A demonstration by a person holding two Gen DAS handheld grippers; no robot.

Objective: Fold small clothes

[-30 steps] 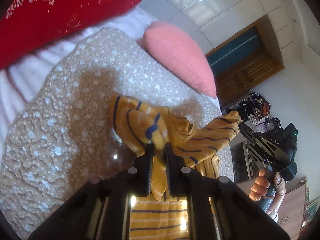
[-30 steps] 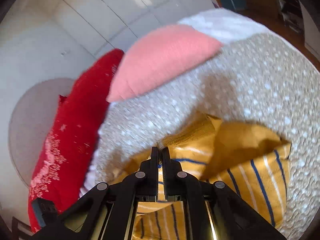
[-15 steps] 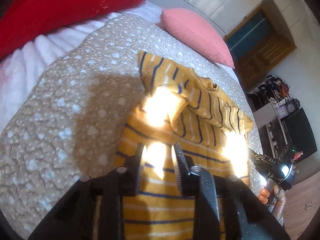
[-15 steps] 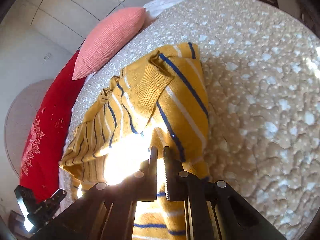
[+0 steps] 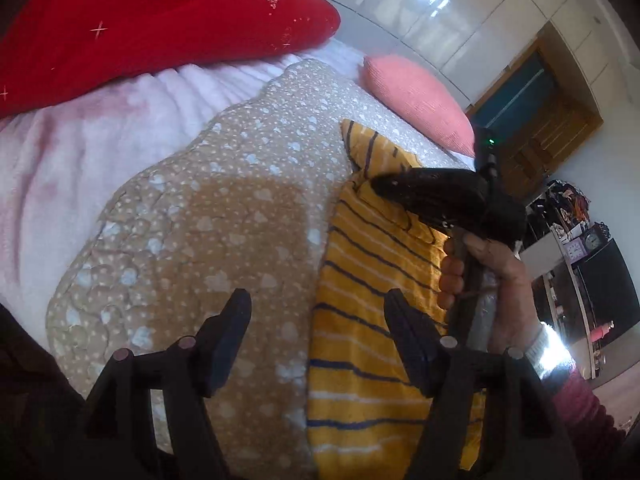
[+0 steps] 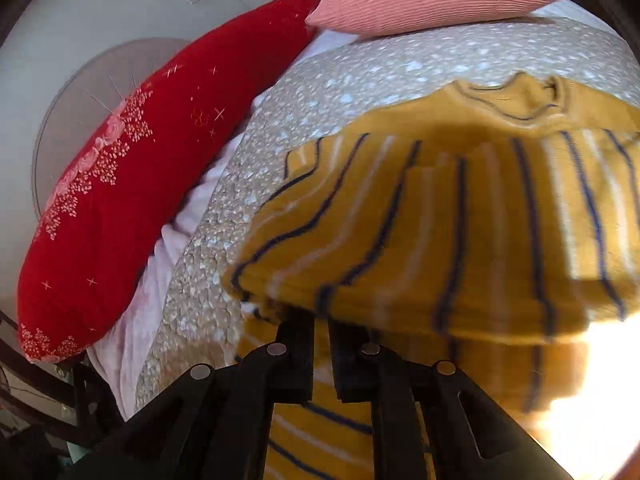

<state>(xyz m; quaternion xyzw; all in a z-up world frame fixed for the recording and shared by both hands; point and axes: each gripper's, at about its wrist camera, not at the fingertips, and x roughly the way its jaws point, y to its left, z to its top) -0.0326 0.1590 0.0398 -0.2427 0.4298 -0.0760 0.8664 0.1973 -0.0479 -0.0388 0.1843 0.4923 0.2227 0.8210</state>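
striped sweater partly folded on the quilt, right gripper pinching a fold

the yellow sweater (image 5: pixel 372 320) with navy and white stripes lies on the beige spotted quilt (image 5: pixel 208 240), its long axis running from the near edge of the left wrist view up toward the pink pillow (image 5: pixel 420 100). in the right wrist view the collar (image 6: pixel 516 100) sits at the far end, toward that pillow, and the stripes cross the garment's width.

the left gripper (image 5: pixel 316 328) hangs over the sweater's left edge with its jaws spread wide and nothing between them; one finger is above bare quilt, the other above the striped cloth.

the right gripper (image 6: pixel 322 336) has its jaws drawn close together on a fold of the sweater, whose lifted layer drapes blurred over the fingertips and hides them. from the left wrist view the same tool, held in the right hand (image 5: pixel 488 280), is over the far right part of the garment.

the sweater's left edge is straight and lies well inside the quilt, with a broad stretch of bare quilt to its left. beyond the quilt is a white ribbed blanket (image 5: pixel 80 152), then the red pillow (image 5: pixel 140 20). the right edge of the sweater is hidden by the hand and glare.
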